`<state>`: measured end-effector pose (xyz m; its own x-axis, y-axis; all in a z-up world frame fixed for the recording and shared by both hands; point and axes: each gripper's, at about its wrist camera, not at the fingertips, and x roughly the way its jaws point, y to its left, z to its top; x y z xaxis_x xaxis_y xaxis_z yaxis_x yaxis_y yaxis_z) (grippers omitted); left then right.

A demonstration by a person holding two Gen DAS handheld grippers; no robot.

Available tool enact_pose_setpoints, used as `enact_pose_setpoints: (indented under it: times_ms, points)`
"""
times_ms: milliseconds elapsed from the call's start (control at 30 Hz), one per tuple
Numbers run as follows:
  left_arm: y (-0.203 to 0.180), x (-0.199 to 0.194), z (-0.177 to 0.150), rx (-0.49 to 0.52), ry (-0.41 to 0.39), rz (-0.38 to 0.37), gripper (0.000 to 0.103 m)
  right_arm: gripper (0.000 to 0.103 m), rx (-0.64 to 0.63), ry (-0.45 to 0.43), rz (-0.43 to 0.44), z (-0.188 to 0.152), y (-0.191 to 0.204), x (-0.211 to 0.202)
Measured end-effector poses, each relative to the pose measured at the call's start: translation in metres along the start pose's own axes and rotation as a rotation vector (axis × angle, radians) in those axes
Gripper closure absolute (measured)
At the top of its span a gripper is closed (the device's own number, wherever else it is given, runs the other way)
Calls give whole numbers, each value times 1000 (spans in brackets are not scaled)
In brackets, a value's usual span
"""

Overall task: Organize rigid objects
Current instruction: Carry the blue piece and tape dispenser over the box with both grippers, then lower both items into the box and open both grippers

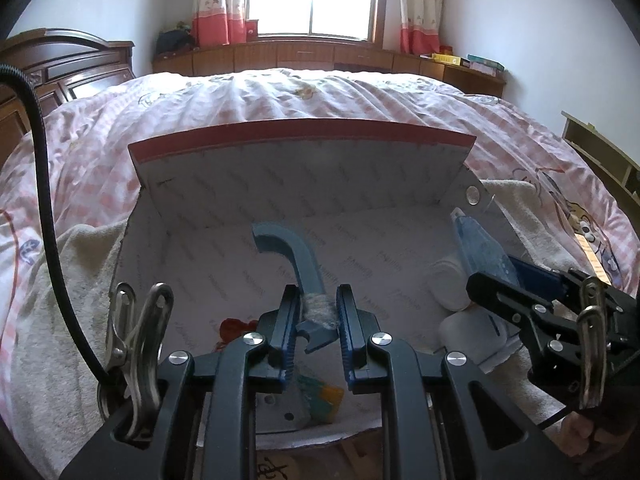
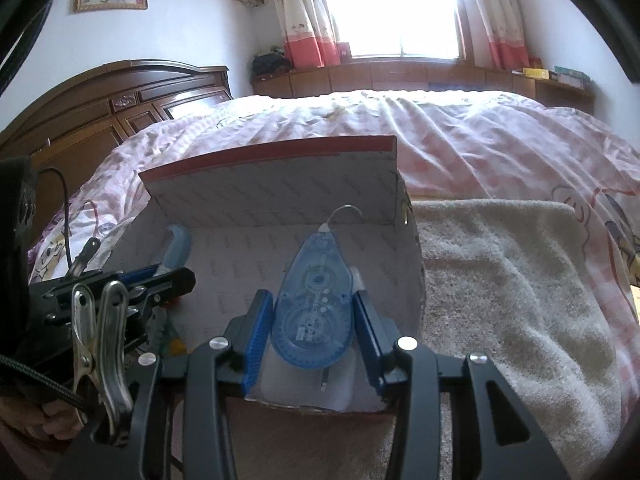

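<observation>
— While both tongs reach into the open box [image 1: 280, 184] on the bed, what do they hold?
— Left tongs [image 1: 318, 320] clamp a blue curved tool [image 1: 292, 252] over the box floor. Right tongs [image 2: 314, 320] sit narrow around a blue correction-tape dispenser [image 2: 316, 304]; whether they touch it, I cannot tell.

Left claw [image 1: 318, 322]: fingers narrowly spaced, clamped on an item at mid-pad. Right claw [image 2: 314, 330]: fingers set wider apart, flanking an item; contact cannot be confirmed. Both claws point forward, side by side.
</observation>
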<state>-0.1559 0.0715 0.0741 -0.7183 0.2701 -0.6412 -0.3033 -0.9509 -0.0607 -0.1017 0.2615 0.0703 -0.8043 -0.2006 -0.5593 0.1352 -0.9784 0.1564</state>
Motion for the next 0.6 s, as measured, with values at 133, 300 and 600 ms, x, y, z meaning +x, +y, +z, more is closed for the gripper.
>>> enact_pose_setpoints:
  times_ms: [133,300,600]
  points:
    - [-1,1,0,0,9,11,84,59,2,-2,-1,0,0,-1]
    - [0,2,0,-12,26,25,80,59,24,-3,13,0,-2,-2]
    - [1,-6,0,-15,19,30,80,53,54,-11,22,0,-4,-7]
